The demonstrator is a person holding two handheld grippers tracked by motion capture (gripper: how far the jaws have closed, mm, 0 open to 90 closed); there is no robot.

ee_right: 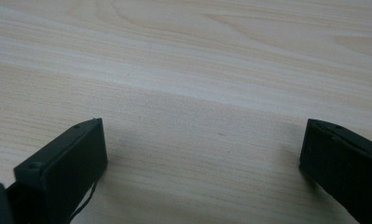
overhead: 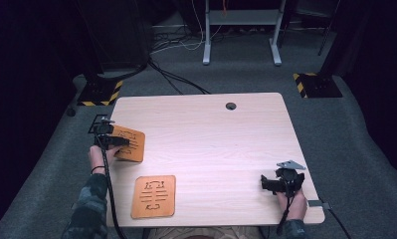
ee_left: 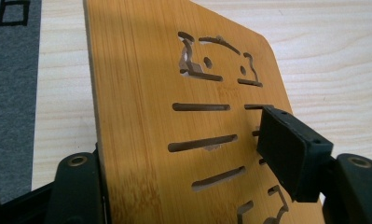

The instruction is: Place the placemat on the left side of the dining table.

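High view: left hand-held gripper lifting a bamboo board

Nearest lay a second board [overhead: 153,196] flat on the tabletop [overhead: 221,139]. Right hand-held gripper [overhead: 269,183] rested there, jaws apart, empty. Farther left, the left hand-held gripper [overhead: 117,142] clamped a tilted bamboo board [overhead: 130,144], probably mid-carry; next it needed placing.

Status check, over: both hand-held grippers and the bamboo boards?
Left hand-held gripper shut on tilted bamboo board. Right hand-held gripper open over bare table. Second bamboo board flat near front edge; nothing in the way.
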